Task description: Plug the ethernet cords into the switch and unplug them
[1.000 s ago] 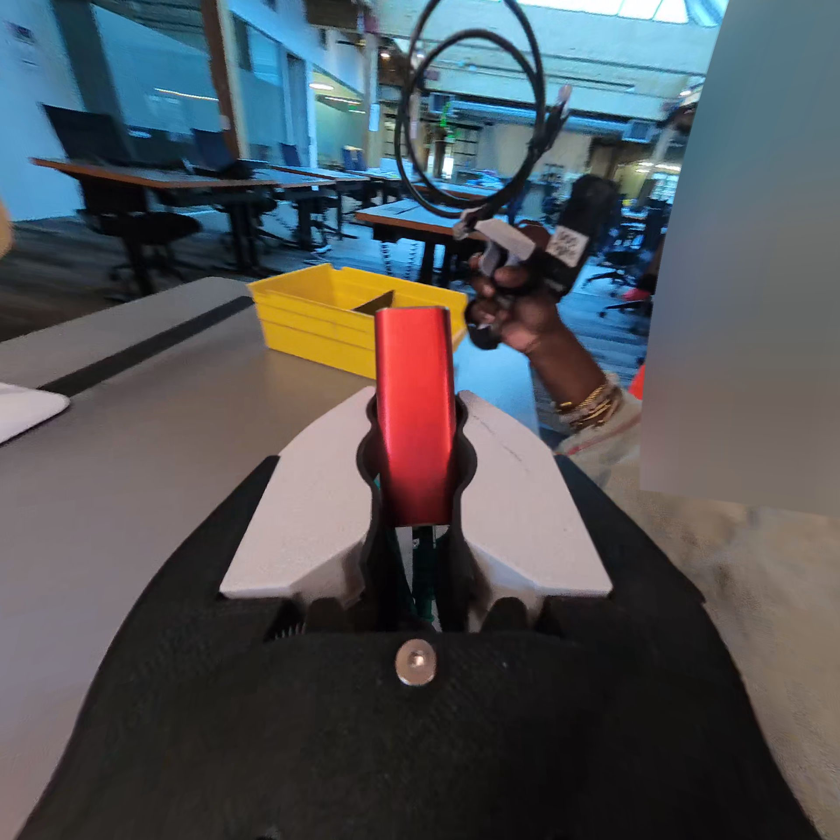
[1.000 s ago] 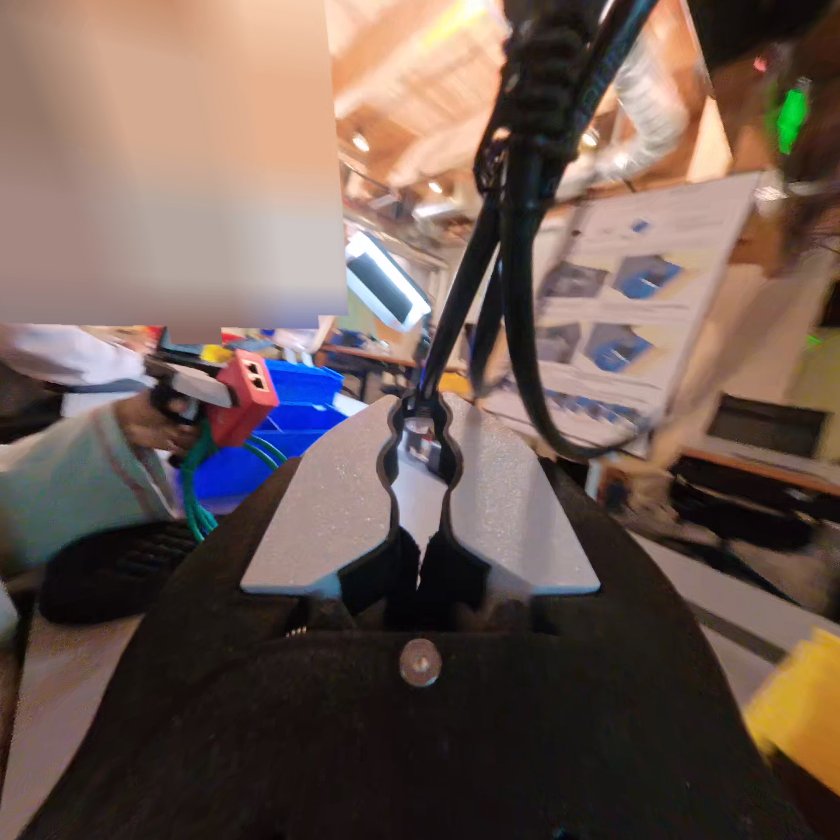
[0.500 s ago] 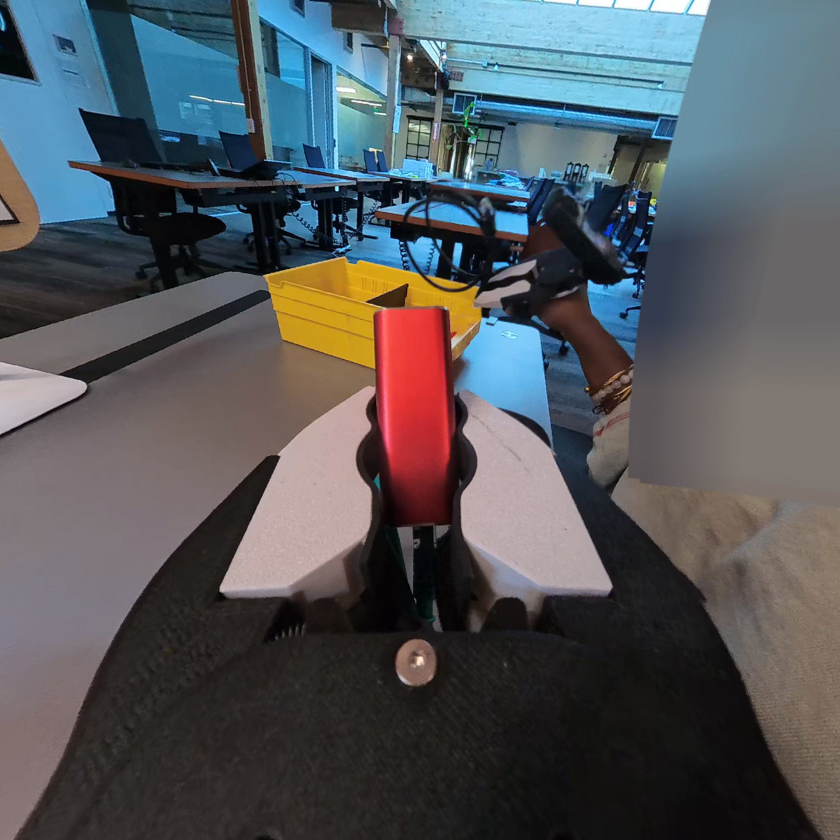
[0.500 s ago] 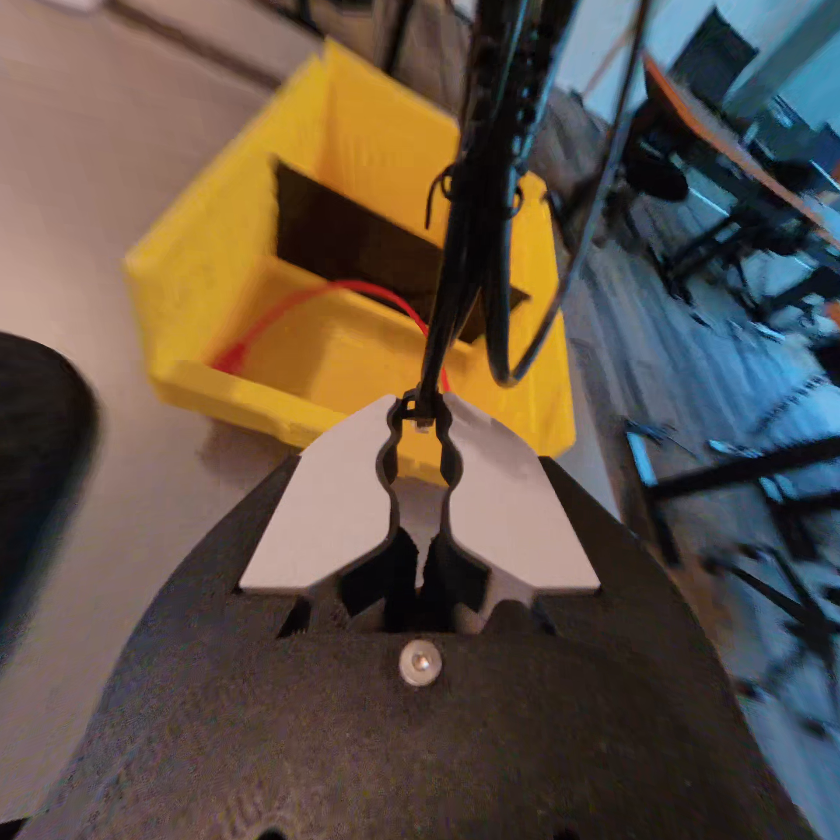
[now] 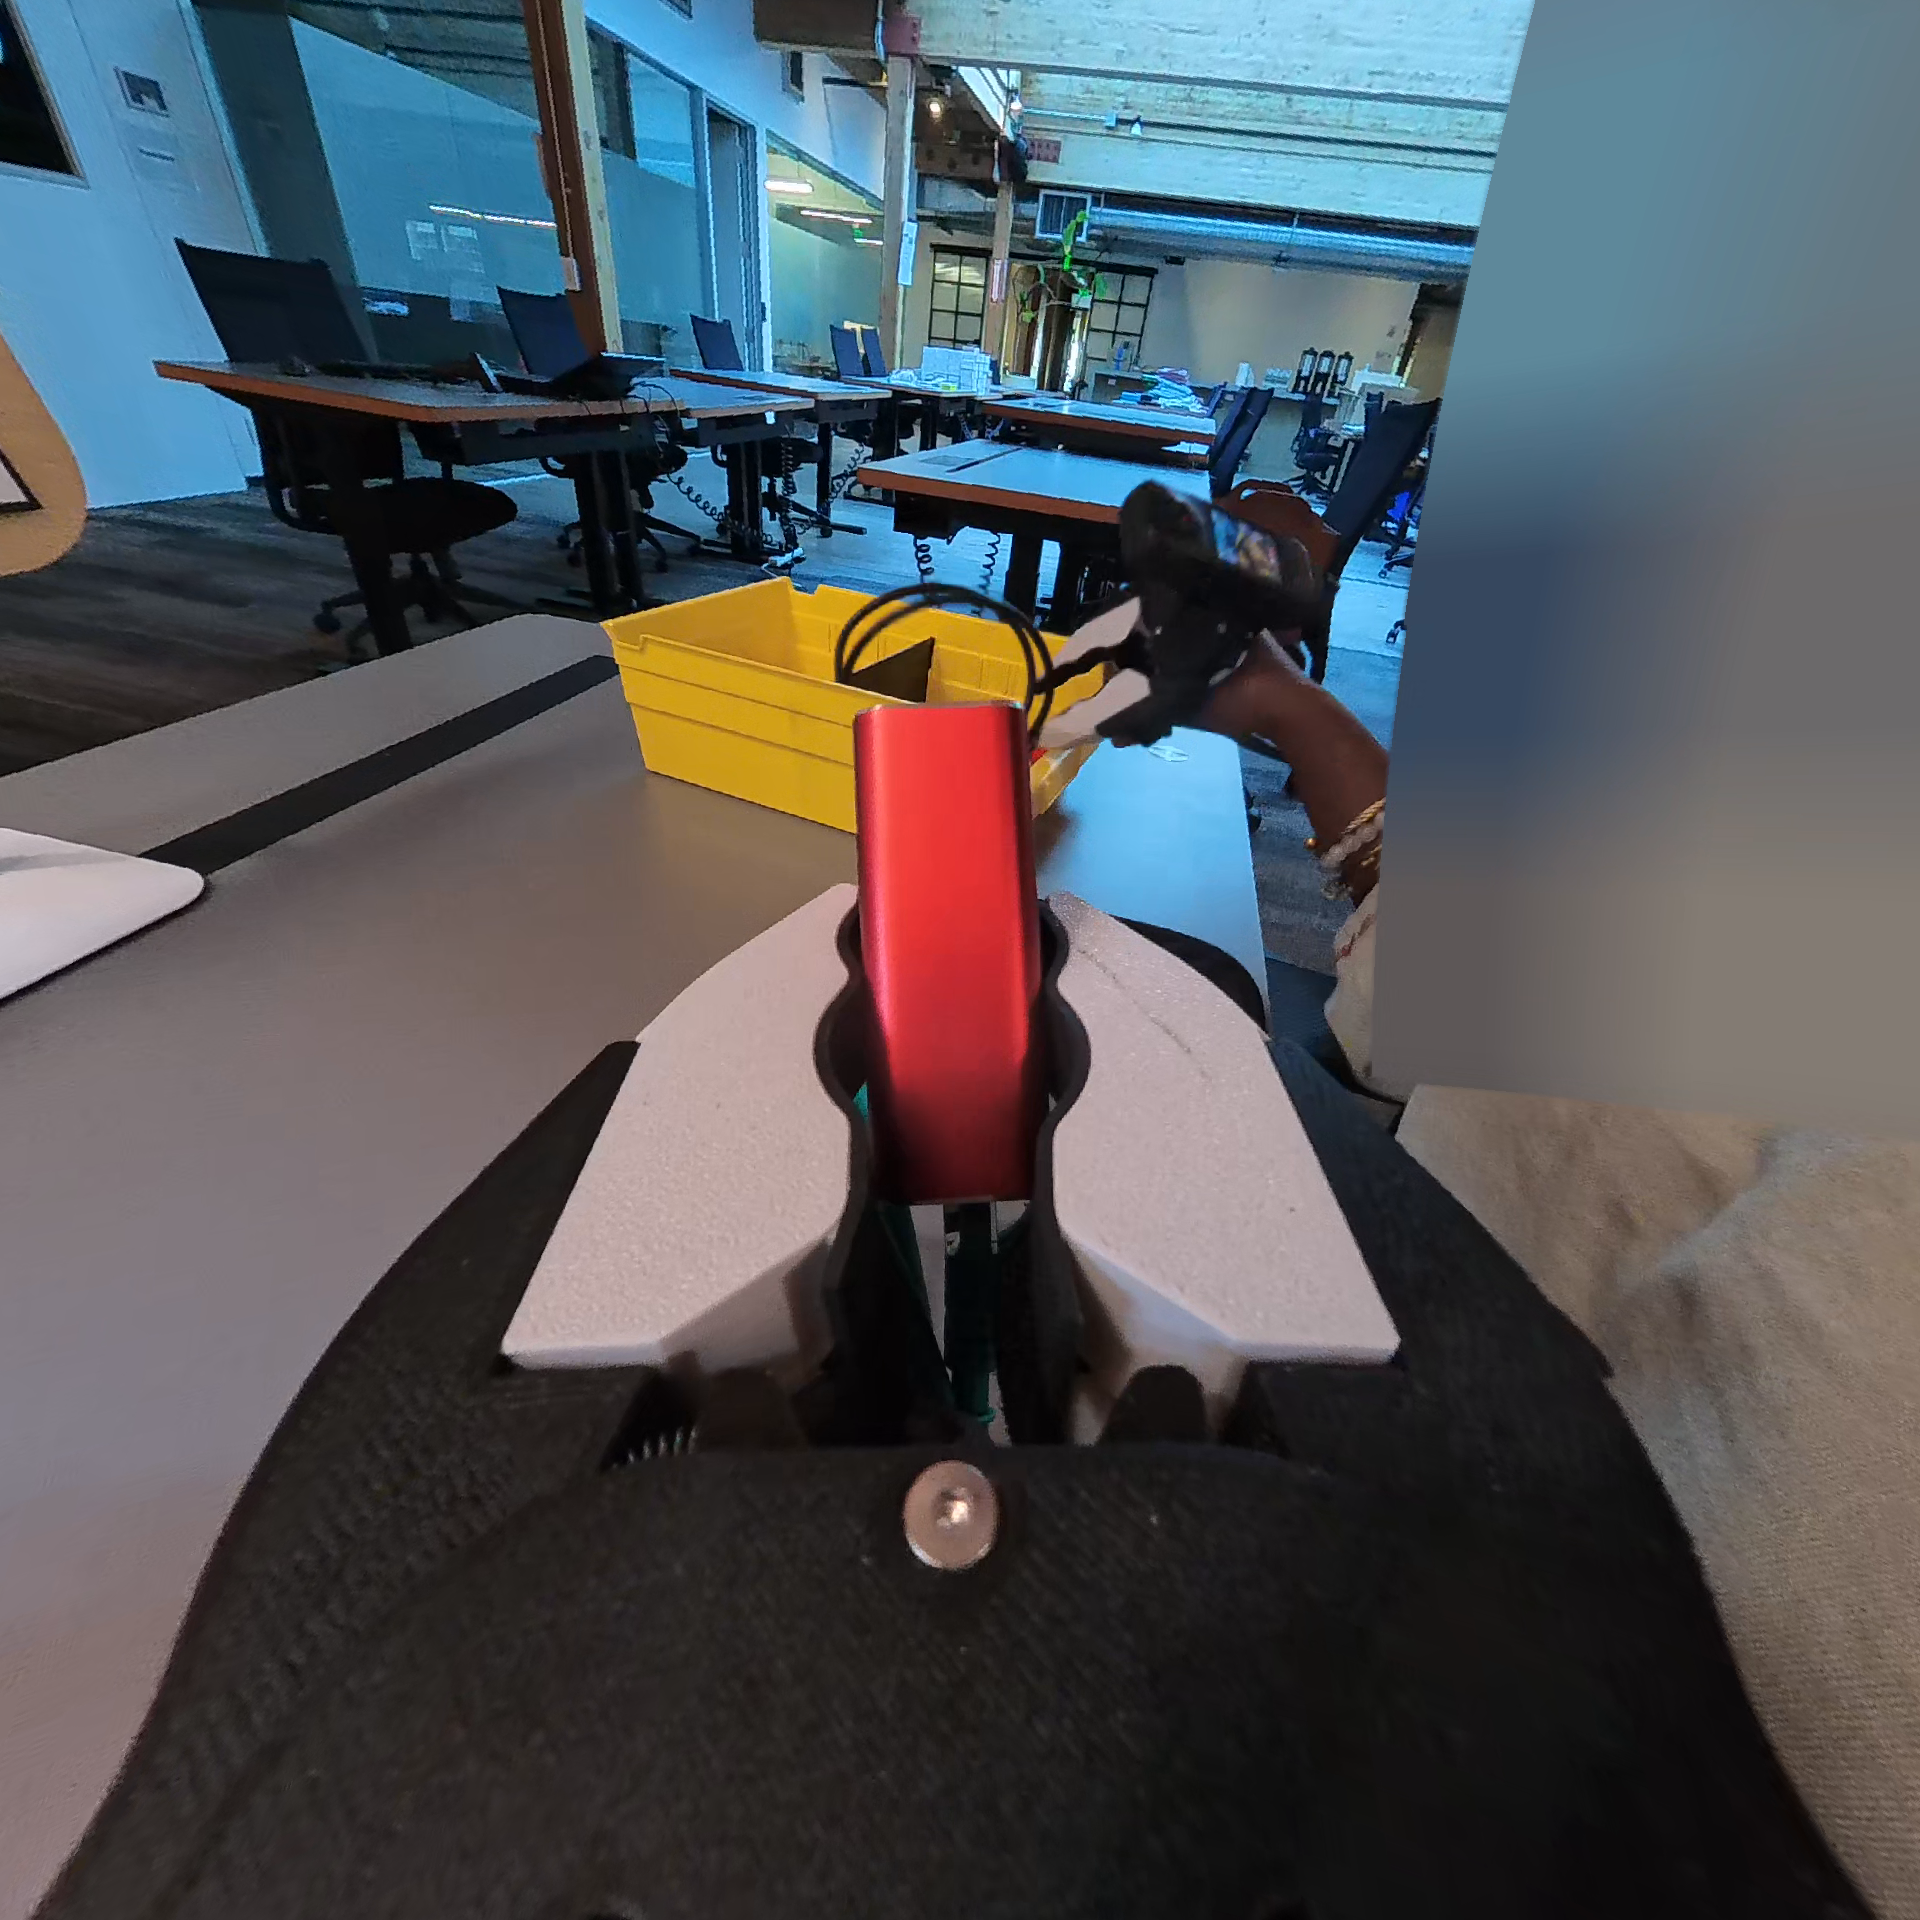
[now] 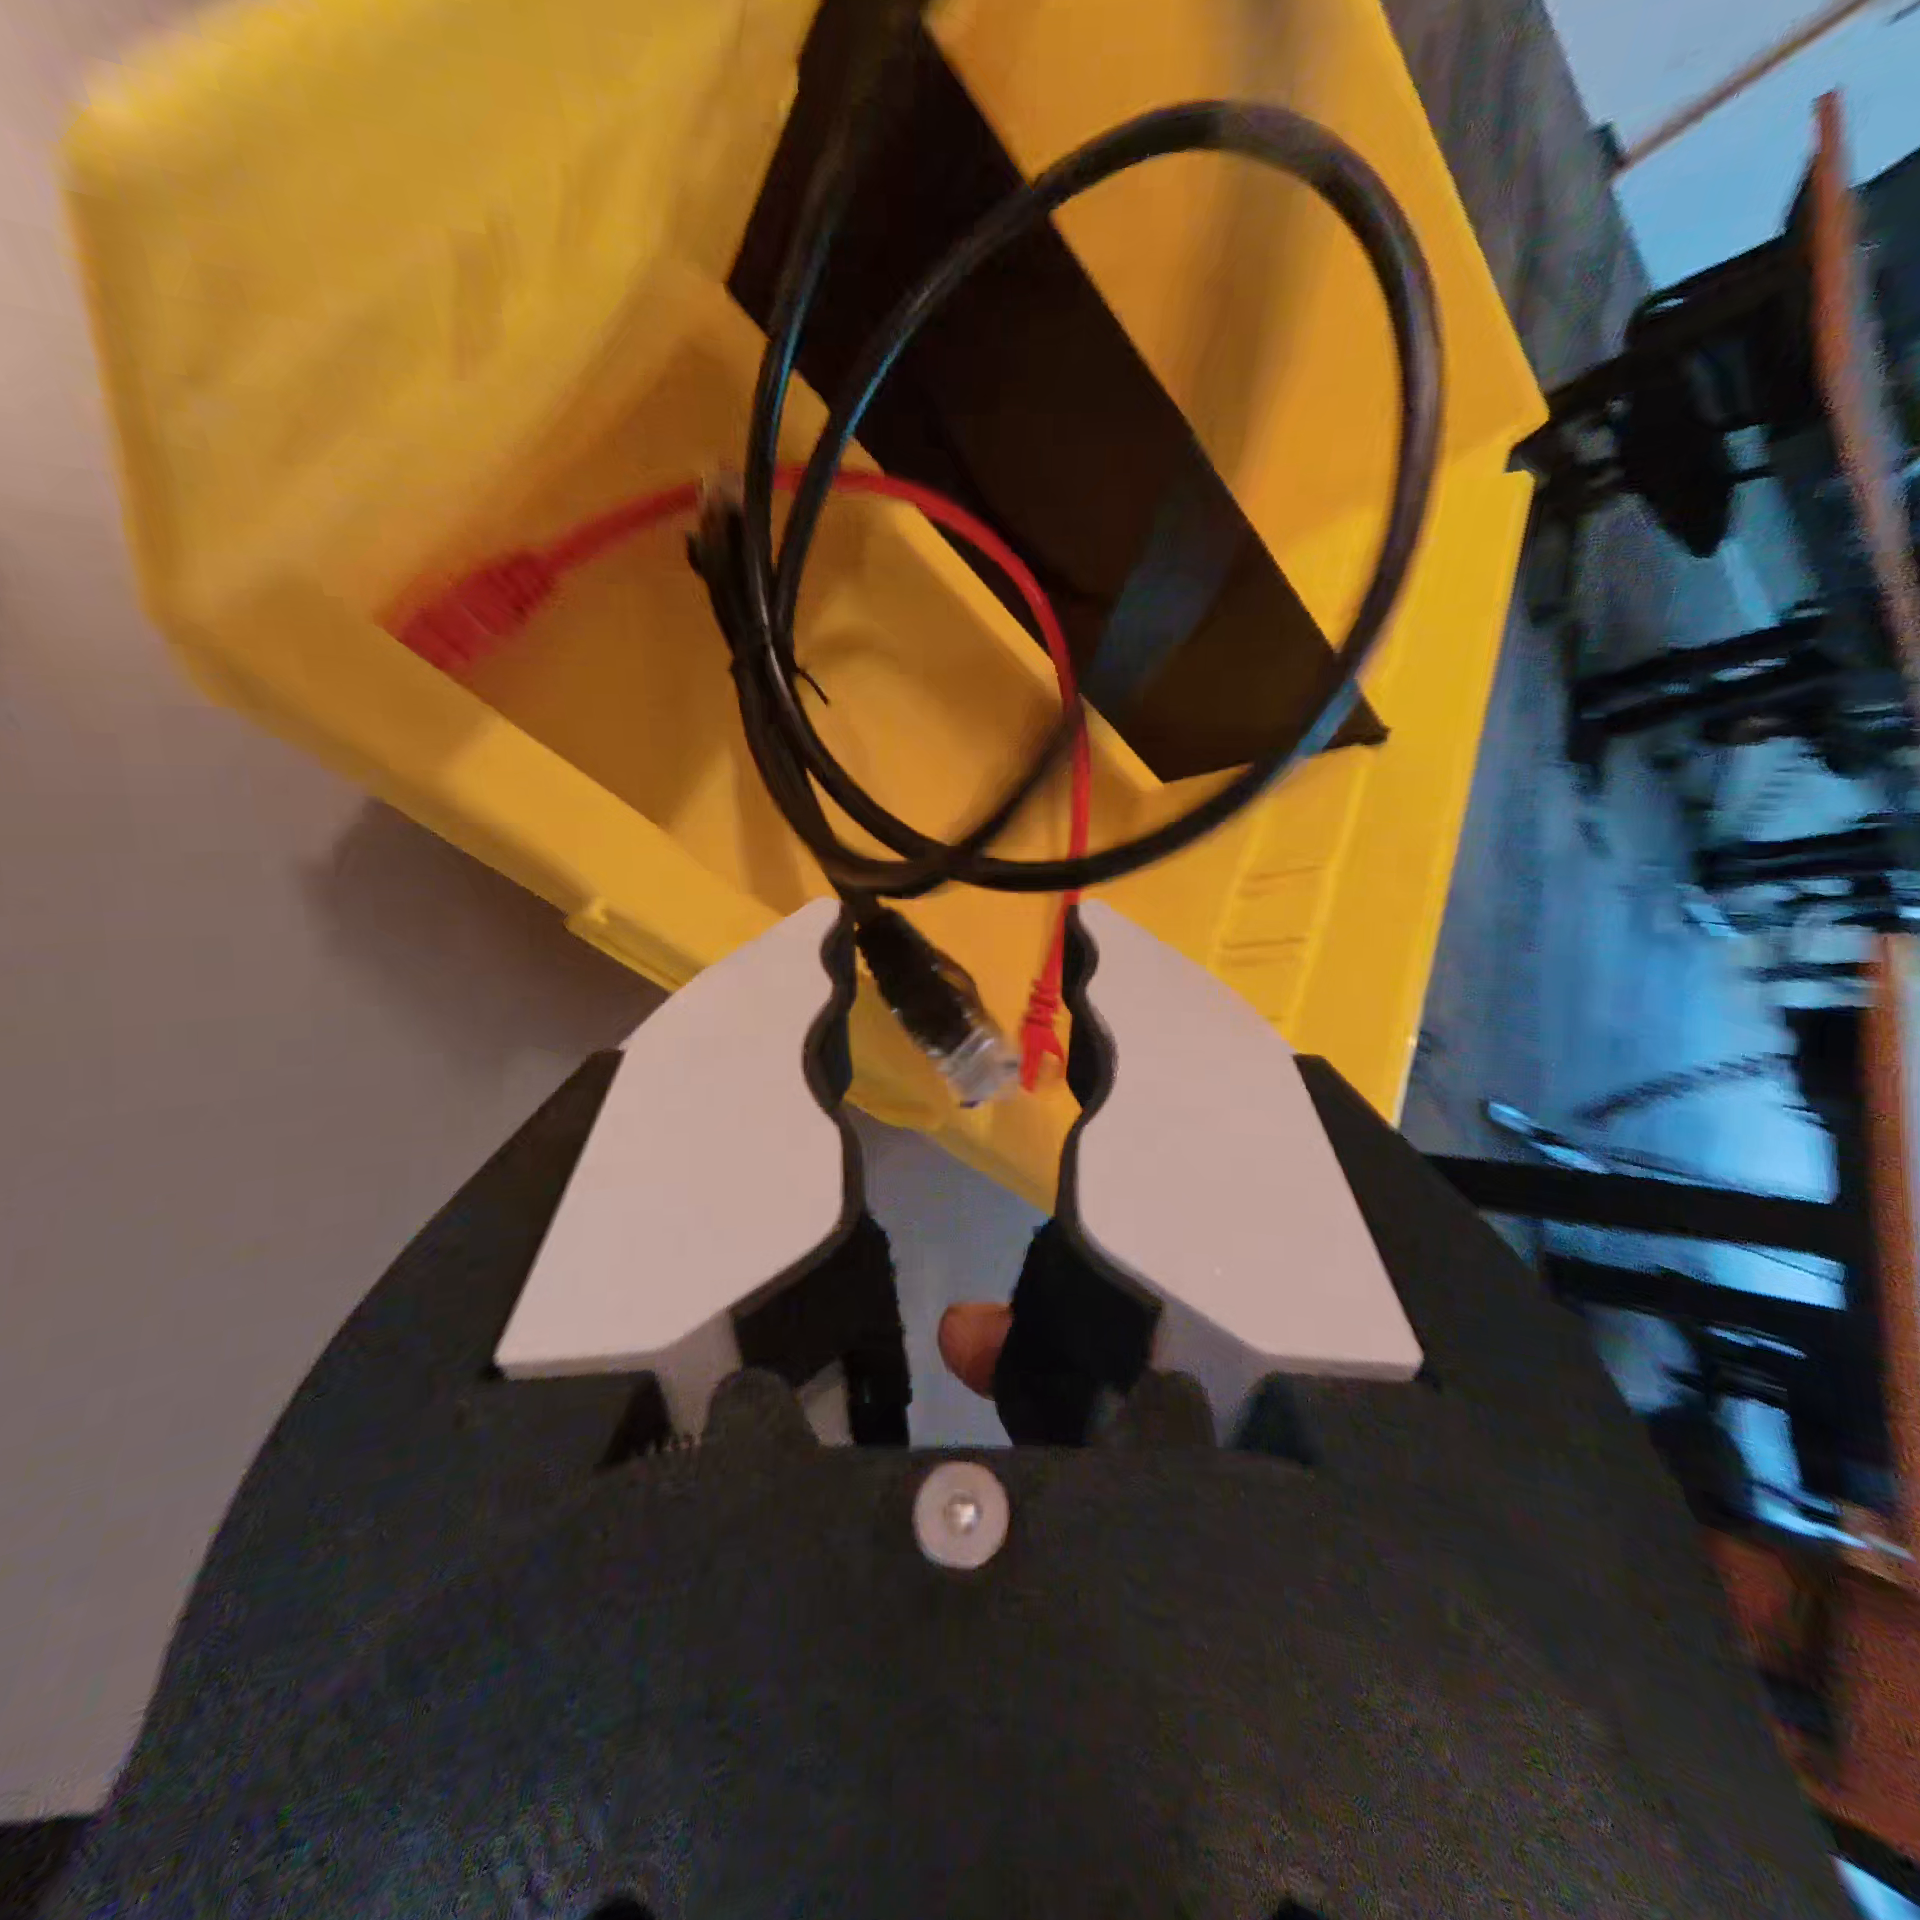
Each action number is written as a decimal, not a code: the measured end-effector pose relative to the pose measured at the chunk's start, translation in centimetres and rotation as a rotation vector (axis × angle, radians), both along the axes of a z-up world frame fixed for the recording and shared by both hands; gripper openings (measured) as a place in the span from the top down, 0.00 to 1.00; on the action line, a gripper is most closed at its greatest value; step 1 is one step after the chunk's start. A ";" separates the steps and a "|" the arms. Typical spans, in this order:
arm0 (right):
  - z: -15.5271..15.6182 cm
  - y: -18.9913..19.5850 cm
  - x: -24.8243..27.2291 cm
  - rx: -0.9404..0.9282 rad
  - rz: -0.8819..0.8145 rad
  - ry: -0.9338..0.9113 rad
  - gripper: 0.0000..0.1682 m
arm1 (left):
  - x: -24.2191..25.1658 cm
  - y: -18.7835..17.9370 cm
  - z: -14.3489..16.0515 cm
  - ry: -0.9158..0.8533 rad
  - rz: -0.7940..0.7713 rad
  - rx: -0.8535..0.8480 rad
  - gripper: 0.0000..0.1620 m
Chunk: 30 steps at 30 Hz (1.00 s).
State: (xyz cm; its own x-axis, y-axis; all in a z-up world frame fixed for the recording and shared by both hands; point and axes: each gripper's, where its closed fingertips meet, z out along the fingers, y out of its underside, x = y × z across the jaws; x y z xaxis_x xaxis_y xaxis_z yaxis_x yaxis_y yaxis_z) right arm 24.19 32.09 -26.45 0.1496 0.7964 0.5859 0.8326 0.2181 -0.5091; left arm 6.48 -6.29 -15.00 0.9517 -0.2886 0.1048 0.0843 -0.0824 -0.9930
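Note:
My left gripper (image 5: 951, 914) is shut on the red switch (image 5: 940, 966), held upright above the grey table. A green cord (image 5: 914, 1257) hangs under the switch between the fingers. My right gripper (image 6: 956, 935) is open over the yellow bin (image 6: 343, 343). The coiled black ethernet cord (image 6: 1392, 312) hangs loose over the bin, its plug (image 6: 935, 1008) between the spread jaws and not clamped. A red cord (image 6: 935, 499) lies in the bin. The left wrist view shows the right gripper (image 5: 1075, 681) and the black coil (image 5: 935, 634) at the bin (image 5: 727, 686).
A black divider (image 6: 1039, 416) splits the bin. The grey table (image 5: 364, 987) has a black strip and a white object (image 5: 73, 904) at the left. Its edge (image 5: 1252, 883) runs just right of the bin. Desks and chairs (image 5: 416, 499) stand beyond. My hands' fingertips stand some 45 cm from each other.
My right gripper came down from high in the air to the yellow bin and opened, letting go of the black cord's plug. My left gripper keeps hold of the red switch, unmoved.

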 end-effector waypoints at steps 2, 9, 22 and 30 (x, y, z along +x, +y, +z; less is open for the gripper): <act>1.0 -0.4 -0.2 -0.088 0.017 0.095 0.77 | 0.0 0.0 0.0 -0.001 -0.005 0.000 0.83; 3.5 -1.5 -2.1 -0.233 0.078 0.292 0.64 | 0.2 0.2 0.0 0.001 -0.013 -0.002 0.83; 2.5 -3.8 -1.3 -0.193 0.277 0.284 0.36 | 0.4 0.4 -0.1 0.006 -0.024 -0.009 0.83; 3.1 -1.1 -2.3 0.033 0.320 0.197 0.94 | 0.6 0.2 -0.3 0.023 -0.017 -0.019 0.83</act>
State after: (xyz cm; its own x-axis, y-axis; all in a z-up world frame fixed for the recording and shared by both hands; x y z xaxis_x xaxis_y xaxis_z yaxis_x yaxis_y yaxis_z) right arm 21.91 30.98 -23.37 0.0089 0.8021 0.5971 0.6065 0.4704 -0.6410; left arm 7.07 -6.11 -15.27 0.9489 -0.3030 0.0881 0.0595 -0.1021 -0.9930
